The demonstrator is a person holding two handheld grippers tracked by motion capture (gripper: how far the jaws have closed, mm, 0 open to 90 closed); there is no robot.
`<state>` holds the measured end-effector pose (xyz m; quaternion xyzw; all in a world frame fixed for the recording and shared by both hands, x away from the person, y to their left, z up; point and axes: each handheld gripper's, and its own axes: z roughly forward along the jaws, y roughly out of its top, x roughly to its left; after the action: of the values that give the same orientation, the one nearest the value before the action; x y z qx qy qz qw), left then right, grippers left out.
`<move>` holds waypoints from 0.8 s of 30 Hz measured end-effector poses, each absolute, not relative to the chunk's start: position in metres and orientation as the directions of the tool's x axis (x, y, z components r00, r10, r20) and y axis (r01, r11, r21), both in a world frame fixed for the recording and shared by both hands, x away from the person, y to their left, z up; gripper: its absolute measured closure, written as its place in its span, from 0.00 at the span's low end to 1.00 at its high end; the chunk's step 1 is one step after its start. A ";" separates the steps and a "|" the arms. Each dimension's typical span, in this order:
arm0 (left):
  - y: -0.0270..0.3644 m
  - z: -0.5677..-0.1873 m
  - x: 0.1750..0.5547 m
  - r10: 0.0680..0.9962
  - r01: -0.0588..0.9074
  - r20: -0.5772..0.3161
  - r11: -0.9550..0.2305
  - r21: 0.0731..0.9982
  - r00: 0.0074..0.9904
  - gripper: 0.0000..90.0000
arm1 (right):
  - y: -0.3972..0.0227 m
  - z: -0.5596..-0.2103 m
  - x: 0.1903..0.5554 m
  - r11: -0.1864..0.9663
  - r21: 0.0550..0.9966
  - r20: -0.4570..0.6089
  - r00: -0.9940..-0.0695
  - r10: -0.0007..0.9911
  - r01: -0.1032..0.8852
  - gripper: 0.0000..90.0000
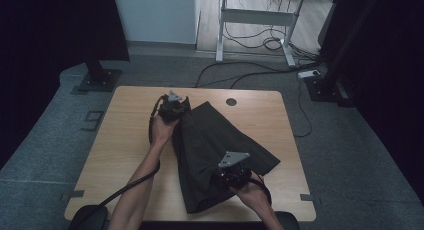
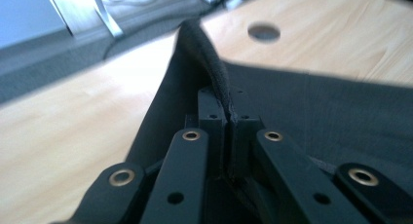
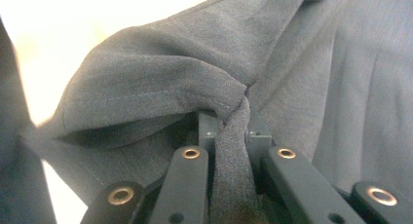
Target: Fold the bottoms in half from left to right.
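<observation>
Dark cloth [image 1: 215,150] lies mid-table [image 1: 125,140], part-folded w/ one layer laid over. L gripper [image 1: 172,109] at centre top, R gripper [image 1: 231,176] lower right, both clamped on cloth edges. Fold prob. half done; flattening left.

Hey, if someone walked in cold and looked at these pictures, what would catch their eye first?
A dark grey garment sprawled across the middle of the wooden table. The left gripper pinches its far edge and the right gripper clamps a bunched fold near the front, both shut on the fabric.

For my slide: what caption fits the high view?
Both grippers pinch a dark fabric garment on a wooden table.
</observation>
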<state>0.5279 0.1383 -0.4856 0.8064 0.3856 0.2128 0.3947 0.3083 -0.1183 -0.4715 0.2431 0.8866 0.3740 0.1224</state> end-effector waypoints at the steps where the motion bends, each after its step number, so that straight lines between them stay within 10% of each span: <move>1: 0.136 -0.491 0.529 0.788 0.461 0.044 -0.403 0.791 0.614 0.96 | -0.121 -0.480 0.311 0.605 0.713 -0.021 -0.850 0.526 0.356 0.92; 12: 0.141 -0.528 0.524 0.749 0.497 0.141 -0.555 0.667 0.648 0.96 | -0.105 -0.520 0.320 0.656 0.636 0.029 -0.862 0.507 0.407 0.92; 24: 0.228 -0.529 0.482 0.809 0.586 0.046 -0.463 0.665 0.587 0.96 | -0.028 -0.524 0.298 0.703 0.646 0.073 -0.941 0.331 0.297 0.92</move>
<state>0.4823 0.2282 -0.5294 0.8359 0.4170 0.1811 0.3076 0.2984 -0.0276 -0.5241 0.1704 0.9225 0.3456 0.0244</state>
